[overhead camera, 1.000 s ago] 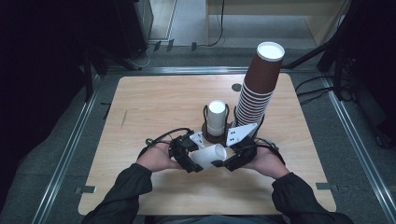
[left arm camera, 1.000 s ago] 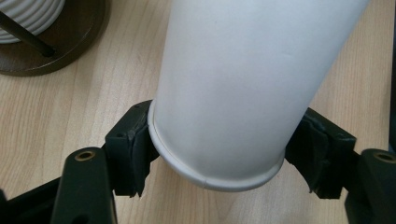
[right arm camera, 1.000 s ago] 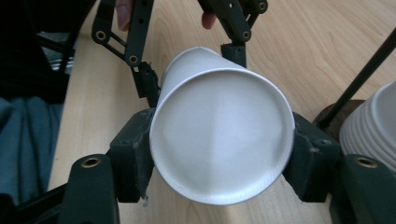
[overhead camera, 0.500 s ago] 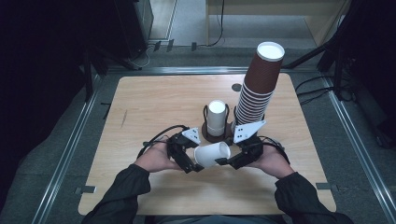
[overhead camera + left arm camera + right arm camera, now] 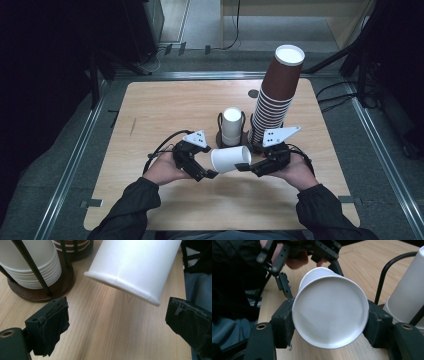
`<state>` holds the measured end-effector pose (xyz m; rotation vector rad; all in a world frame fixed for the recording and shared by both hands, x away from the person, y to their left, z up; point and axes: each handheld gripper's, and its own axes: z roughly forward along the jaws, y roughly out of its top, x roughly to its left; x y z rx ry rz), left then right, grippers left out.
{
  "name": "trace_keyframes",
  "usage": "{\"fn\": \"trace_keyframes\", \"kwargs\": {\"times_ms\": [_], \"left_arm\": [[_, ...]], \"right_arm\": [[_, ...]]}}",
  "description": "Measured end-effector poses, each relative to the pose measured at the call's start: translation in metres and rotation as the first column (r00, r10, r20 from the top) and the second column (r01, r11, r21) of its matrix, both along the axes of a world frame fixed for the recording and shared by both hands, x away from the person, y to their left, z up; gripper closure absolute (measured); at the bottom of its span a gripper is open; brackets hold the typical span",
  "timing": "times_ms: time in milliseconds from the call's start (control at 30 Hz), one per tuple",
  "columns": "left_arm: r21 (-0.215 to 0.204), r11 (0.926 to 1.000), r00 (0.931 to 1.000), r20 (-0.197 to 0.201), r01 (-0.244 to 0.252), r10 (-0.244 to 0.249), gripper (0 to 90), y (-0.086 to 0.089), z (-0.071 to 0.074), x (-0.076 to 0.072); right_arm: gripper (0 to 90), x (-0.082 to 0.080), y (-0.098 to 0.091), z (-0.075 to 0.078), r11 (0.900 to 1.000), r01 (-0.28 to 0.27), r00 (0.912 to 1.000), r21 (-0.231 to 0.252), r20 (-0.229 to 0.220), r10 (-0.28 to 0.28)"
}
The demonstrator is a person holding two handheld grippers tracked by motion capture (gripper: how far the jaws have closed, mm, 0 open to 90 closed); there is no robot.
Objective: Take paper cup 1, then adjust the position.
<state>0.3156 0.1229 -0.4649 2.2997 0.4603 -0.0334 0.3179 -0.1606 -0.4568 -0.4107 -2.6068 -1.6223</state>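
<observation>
Right gripper [image 5: 329,322] has its pads clamped on either side of the white paper cup [image 5: 329,315], near its closed bottom end, which faces the right gripper view camera; the cup lies on its side in the air, just above the table [image 5: 165,105], between the two hands. Left gripper [image 5: 117,322] has just been opening: its jaws now stand spread, with the cup's rolled rim near them but untouched by either pad, so we read the left as let go (the left gripper view shows clear wood between pads and rim). In the high view the cup [image 5: 231,159] sits between the left gripper [image 5: 202,172] and the right gripper [image 5: 250,167], open mouth toward the left one. Behind it, a wire cup holder [image 5: 231,137] on a dark round base carries a short stack of white cups [image 5: 232,122], and beside that a tall leaning stack of brown cups [image 5: 277,95] stands on the table. We judge the handover as done: one cup is separated and sole grip has passed to the right hand. Left to do, by our reading: turn the cup upside down and place it on the white stack in the holder, or set it down elsewhere; we can't tell which.
</observation>
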Motion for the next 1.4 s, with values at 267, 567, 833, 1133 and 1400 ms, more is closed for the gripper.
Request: {"fn": "trace_keyframes", "kwargs": {"times_ms": [267,567,833,1133,1400], "left_arm": [[-0.098,0.9952,0.9999,-0.016,-0.001,-0.001,4.5,-0.003,0.0,0.0],[-0.151,0.9885,1.0,-0.008,0.004,-0.006,4.6,-0.008,0.0,-0.003],[-0.158,0.9865,0.9985,0.038,0.044,-0.038,23.4,-0.005,0.002,-0.007],[-0.131,0.9908,0.9994,0.012,0.033,-0.031,32.0,0.001,0.006,-0.004],[-0.066,0.9969,0.9991,-0.002,0.043,-0.044,32.6,0.009,0.011,-0.001]], "right_arm": [[35.2,0.0,-0.001,0.004,0.9976,-0.005,0.9999,0.069,-0.012,0.006],[35.2,-0.001,0.005,0.003,0.9916,-0.031,0.9987,0.126,-0.037,0.036],[35.6,-0.002,0.01,0.001,0.9928,-0.04,0.998,0.113,-0.045,0.046],[24.0,-0.003,0.011,0.004,0.9987,-0.026,0.999,0.044,-0.034,0.027],[23.3,-0.006,0.014,-0.001,0.9863,-0.012,0.9995,-0.165,0.025,0.017]]}}
